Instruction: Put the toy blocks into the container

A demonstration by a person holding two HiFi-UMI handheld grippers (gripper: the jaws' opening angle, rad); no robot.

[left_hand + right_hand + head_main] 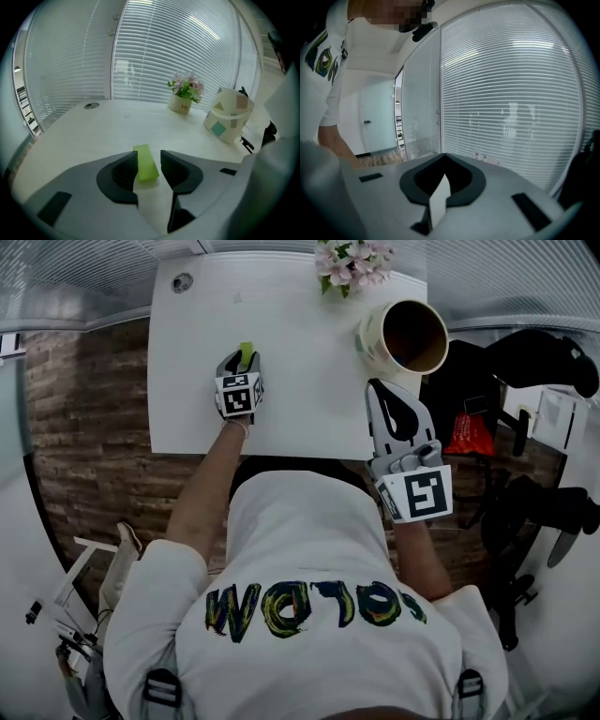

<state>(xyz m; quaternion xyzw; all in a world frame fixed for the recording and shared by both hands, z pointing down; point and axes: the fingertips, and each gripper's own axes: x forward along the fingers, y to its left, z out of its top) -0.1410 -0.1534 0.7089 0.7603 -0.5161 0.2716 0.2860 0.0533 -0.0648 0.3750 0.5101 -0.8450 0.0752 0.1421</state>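
White slatted blinds (178, 51) close off the room behind a white table (300, 395). A green toy block (146, 164) sits near the table's middle, somewhat toward the left edge. It is well apart from the container (403, 334), a cup-shaped tub at the right edge, close to the far right corner. A small pot of flowers (352, 263) stands on the far edge near the container.

The left gripper (149, 157) has its jaws set around the block without clamping it. One pad looks to touch the block, while a gap shows at the other. The right gripper (380, 395) hangs over the right end of the near edge, jaws closed together on nothing.

A lift from here would probably leave the loose block behind or tip it over. An uneven squeeze could push it sideways or twist it between the pads, and a weak hold might drop it on the way across. The idle right gripper is near the container and could knock it.
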